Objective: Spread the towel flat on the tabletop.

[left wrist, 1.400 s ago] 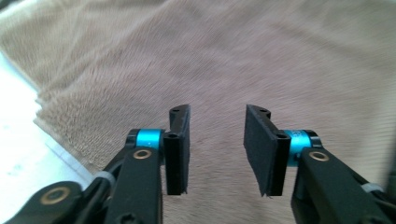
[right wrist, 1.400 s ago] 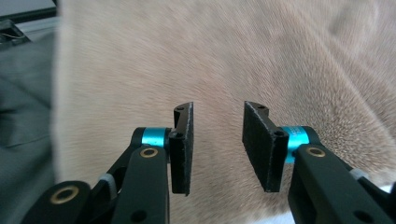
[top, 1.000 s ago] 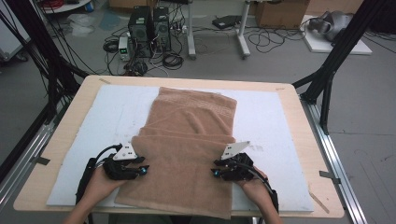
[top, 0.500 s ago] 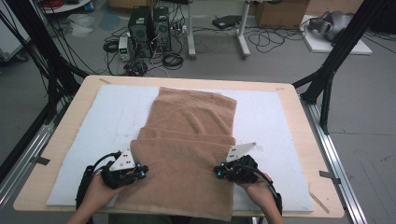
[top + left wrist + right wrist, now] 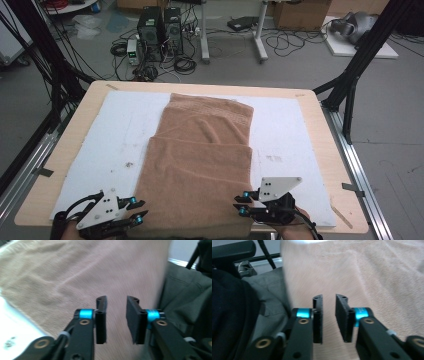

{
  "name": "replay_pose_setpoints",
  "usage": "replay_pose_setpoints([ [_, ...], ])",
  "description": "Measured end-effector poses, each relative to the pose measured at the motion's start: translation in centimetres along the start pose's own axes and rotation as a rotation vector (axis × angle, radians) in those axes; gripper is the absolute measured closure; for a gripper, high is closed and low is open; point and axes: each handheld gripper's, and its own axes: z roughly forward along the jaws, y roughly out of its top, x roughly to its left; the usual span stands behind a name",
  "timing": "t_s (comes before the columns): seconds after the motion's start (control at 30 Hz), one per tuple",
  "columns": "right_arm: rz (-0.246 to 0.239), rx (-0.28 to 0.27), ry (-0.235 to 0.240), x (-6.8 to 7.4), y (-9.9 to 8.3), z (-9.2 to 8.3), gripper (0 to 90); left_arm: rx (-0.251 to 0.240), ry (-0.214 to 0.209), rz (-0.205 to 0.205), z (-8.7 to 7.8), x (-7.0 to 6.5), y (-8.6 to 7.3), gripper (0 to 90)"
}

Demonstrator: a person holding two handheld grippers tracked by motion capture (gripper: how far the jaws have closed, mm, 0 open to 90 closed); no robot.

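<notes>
With the soft brown terry towel folded partway, I see both my left gripper and right gripper slightly spread, just reopened, pinching nothing, its near edge below them unfolded.

Black jaws, cyan collars, brass screws, grey three-cornered plates.

The near edge of the brown towel is cut off by the bottom of the high view, as are the forearms. In both gripper views the towel's weave is blurred, and dark clothing beside it is seen indistinctly.
</notes>
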Motion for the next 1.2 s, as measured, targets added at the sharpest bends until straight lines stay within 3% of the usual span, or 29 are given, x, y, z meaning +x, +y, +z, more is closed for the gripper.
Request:
replay_pose_setpoints([
  [0.03,-0.007,0.005,-0.011,-0.2,0.2,0.0,73.0,0.0,0.0,0.0,0.0,0.0,0.0,67.2],
  [0.13,0.011,0.015,-0.032,-1.3,0.4,0.7,68.1,0.0,0.027,-0.016,1.3,2.0,-0.4,64.5],
  [0.2,0.016,0.039,-0.042,-2.3,0.1,1.7,65.0,0.001,0.03,-0.04,2.5,2.9,-1.0,62.6],
  [0.47,0.083,0.152,-0.082,-6.8,-2.0,6.3,58.6,0.065,0.05,-0.059,7.8,6.1,-2.1,58.1],
  [0.53,0.103,0.161,-0.08,-7.4,-2.2,7.0,58.6,0.084,0.039,-0.077,8.5,6.7,-2.2,57.3],
  [0.63,0.086,0.184,-0.078,-7.7,-2.5,7.8,64.4,0.134,0.001,-0.094,9.4,7.2,-2.6,58.6],
  [0.73,0.111,0.158,-0.068,-8.0,-2.9,7.7,75.0,0.112,-0.008,-0.116,9.4,7.2,-2.8,69.8],
  [0.8,0.12,0.142,-0.052,-8.1,-3.1,7.7,80.6,0.115,0.002,-0.093,9.4,6.8,-2.7,79.9],
  [0.87,0.111,0.156,-0.041,-8.1,-2.9,7.7,84.4,0.121,0.018,-0.076,9.3,6.3,-2.6,84.6],
  [0.93,0.088,0.167,-0.046,-7.7,-2.6,7.6,85.1,0.119,0.006,-0.085,8.9,6.3,-2.6,85.5],
  [1.03,0.083,0.142,-0.033,-6.8,-2.5,6.9,85.1,0.087,-0.015,-0.104,7.6,5.9,-2.9,85.7],
  [1.2,0.052,0.101,-0.003,-4.2,-2.3,5.2,85.0,0.048,-0.036,-0.079,4.9,3.9,-2.9,85.6],
])
